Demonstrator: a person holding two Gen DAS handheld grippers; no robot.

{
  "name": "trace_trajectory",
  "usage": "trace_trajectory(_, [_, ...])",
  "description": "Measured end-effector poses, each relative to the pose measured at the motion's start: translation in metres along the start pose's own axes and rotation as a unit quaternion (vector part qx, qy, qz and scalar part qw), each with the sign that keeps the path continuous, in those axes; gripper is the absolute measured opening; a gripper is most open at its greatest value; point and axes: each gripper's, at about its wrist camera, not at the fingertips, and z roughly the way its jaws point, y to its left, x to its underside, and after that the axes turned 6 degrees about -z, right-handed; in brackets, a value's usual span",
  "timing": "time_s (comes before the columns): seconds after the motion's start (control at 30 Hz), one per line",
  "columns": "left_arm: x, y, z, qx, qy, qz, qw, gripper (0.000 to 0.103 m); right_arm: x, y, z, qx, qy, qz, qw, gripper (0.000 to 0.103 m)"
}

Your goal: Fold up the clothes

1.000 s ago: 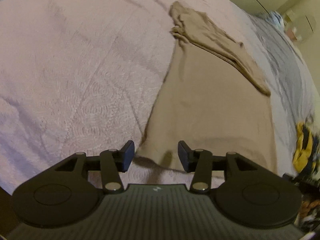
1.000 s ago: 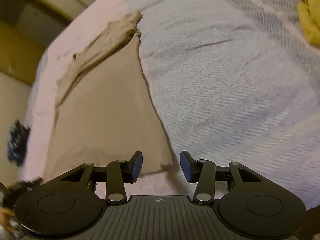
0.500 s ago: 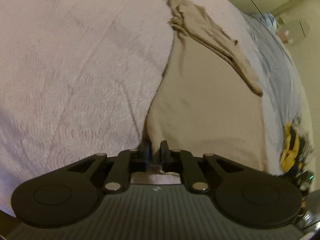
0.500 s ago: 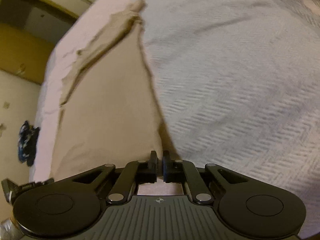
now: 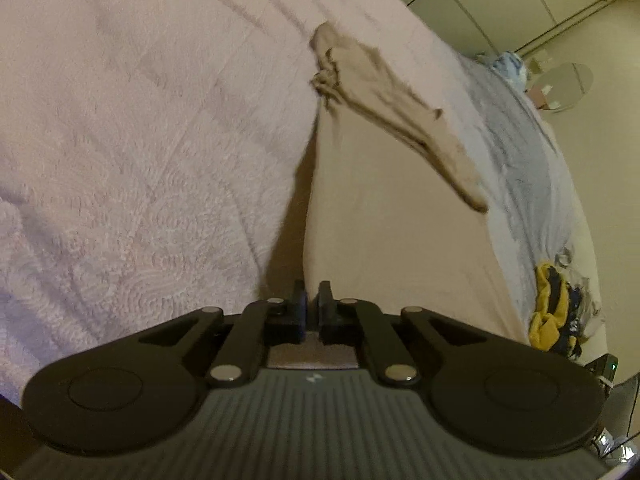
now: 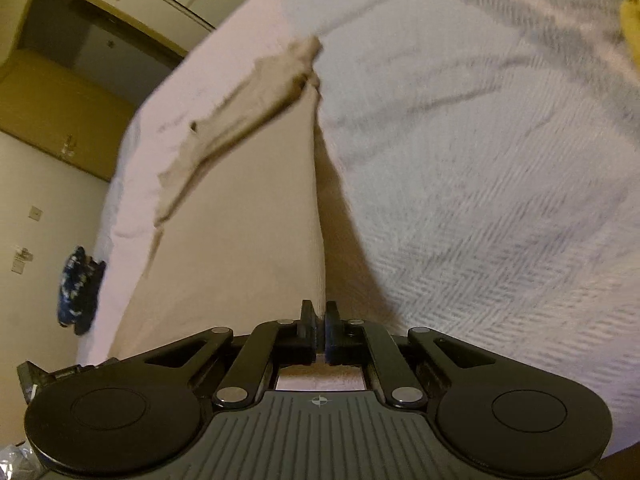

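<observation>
One tan garment here, spread on the bed, smooth flat knit with its far end bunched into a crumpled, wrinkly ridge. Two grippers: the left gripper is clamped on the garment's near left corner, and the right gripper is pinched tight on the near right corner. A second ago both sets of jaws were wide apart just short of the hem; now they're closed and the near edge is lifted off the bedding, pulled taut. Underneath are two covers: a pink quilt with stitched swirls and a pale grey-blue blanket in a herringbone weave. One yellow and dark clothes pile sits at the bed's edge.
</observation>
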Motion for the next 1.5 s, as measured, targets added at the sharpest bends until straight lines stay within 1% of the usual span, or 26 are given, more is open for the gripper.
trace_trajectory(0.17, [0.006, -0.008, -0.024, 0.015, -0.007, 0.009, 0.9998, 0.002, 0.0, 0.007, -0.021, -0.01, -0.006, -0.001, 1.0, 0.001])
trace_trajectory(0.3, [0.02, -0.002, -0.04, 0.005, -0.003, 0.001, 1.0, 0.002, 0.012, 0.007, -0.034, -0.006, 0.009, 0.0, 1.0, 0.001])
trace_trajectory(0.43, [0.036, 0.008, -0.044, -0.007, 0.003, -0.026, 0.9996, 0.002, 0.03, -0.003, -0.04, -0.001, 0.023, 0.027, 0.999, 0.001])
trace_trajectory(0.47, [0.036, 0.007, -0.043, -0.004, 0.003, -0.029, 0.9996, 0.002, 0.031, -0.004, -0.04, -0.002, 0.026, 0.029, 0.999, 0.001])
trace_trajectory(0.53, [0.031, 0.002, -0.039, 0.001, 0.002, -0.03, 0.9995, 0.002, 0.029, -0.003, -0.036, -0.001, 0.028, 0.035, 0.999, 0.001])
trace_trajectory(0.67, [0.007, -0.013, -0.033, 0.008, -0.004, -0.014, 0.9999, 0.002, -0.001, 0.006, -0.03, 0.003, 0.03, 0.019, 0.999, 0.002])
trace_trajectory(0.77, [-0.02, -0.023, -0.031, 0.017, -0.016, -0.008, 0.9997, 0.002, -0.031, 0.013, -0.031, 0.005, 0.019, 0.001, 1.0, 0.002])
trace_trajectory(0.83, [-0.043, -0.031, -0.025, 0.028, -0.026, -0.01, 0.9992, 0.002, -0.058, 0.019, -0.028, 0.003, 0.005, -0.014, 1.0, 0.002])
trace_trajectory(0.9, [-0.074, -0.04, -0.013, 0.042, -0.035, -0.008, 0.9985, 0.002, -0.093, 0.027, -0.022, -0.002, -0.011, -0.031, 0.999, 0.002])
trace_trajectory(0.97, [-0.111, -0.048, 0.006, 0.056, -0.037, -0.007, 0.9977, 0.002, -0.131, 0.034, -0.004, -0.002, -0.015, -0.036, 0.999, 0.002])
trace_trajectory(1.07, [-0.174, -0.059, 0.048, 0.068, -0.038, -0.007, 0.997, 0.002, -0.188, 0.045, 0.024, -0.001, -0.021, -0.042, 0.999, 0.002])
trace_trajectory(1.1, [-0.196, -0.062, 0.063, 0.071, -0.038, -0.009, 0.9967, 0.002, -0.207, 0.044, 0.038, 0.004, -0.017, -0.042, 0.999, 0.002])
trace_trajectory(1.17, [-0.236, -0.063, 0.099, 0.069, -0.033, -0.029, 0.9967, 0.002, -0.241, 0.038, 0.071, 0.022, -0.008, -0.028, 0.999, 0.002])
trace_trajectory(1.2, [-0.252, -0.062, 0.116, 0.061, -0.032, -0.042, 0.9967, 0.002, -0.256, 0.035, 0.087, 0.029, -0.004, -0.017, 0.999, 0.002])
trace_trajectory(1.27, [-0.284, -0.056, 0.154, 0.046, -0.02, -0.068, 0.9964, 0.004, -0.28, 0.017, 0.12, 0.036, -0.004, 0.032, 0.999, 0.002])
trace_trajectory(1.3, [-0.294, -0.052, 0.167, 0.037, -0.012, -0.082, 0.9959, 0.006, -0.283, 0.014, 0.123, 0.04, -0.005, 0.026, 0.999, 0.002])
trace_trajectory(1.33, [-0.304, -0.049, 0.18, 0.027, -0.003, -0.096, 0.995, 0.008, -0.285, 0.011, 0.124, 0.044, -0.007, 0.018, 0.999, 0.011])
trace_trajectory(1.37, [-0.314, -0.045, 0.193, 0.017, 0.005, -0.11, 0.9938, 0.014, -0.287, 0.008, 0.126, 0.047, -0.009, 0.009, 0.999, 0.021])
trace_trajectory(1.4, [-0.323, -0.041, 0.205, 0.009, 0.013, -0.123, 0.9923, 0.023, -0.289, 0.006, 0.128, 0.051, -0.011, 0.001, 0.999, 0.042])
trace_trajectory(1.43, [-0.329, -0.038, 0.208, 0.01, 0.01, -0.132, 0.9911, 0.029, -0.291, 0.003, 0.129, 0.054, -0.013, -0.007, 0.998, 0.048])
trace_trajectory(1.47, [-0.332, -0.036, 0.207, 0.013, 0.004, -0.136, 0.9907, 0.033, -0.293, 0.0, 0.131, 0.058, -0.015, -0.016, 0.998, 0.048])
trace_trajectory(1.5, [-0.334, -0.034, 0.204, 0.022, -0.006, -0.135, 0.9906, 0.033, -0.295, -0.003, 0.133, 0.062, -0.017, -0.024, 0.998, 0.048])
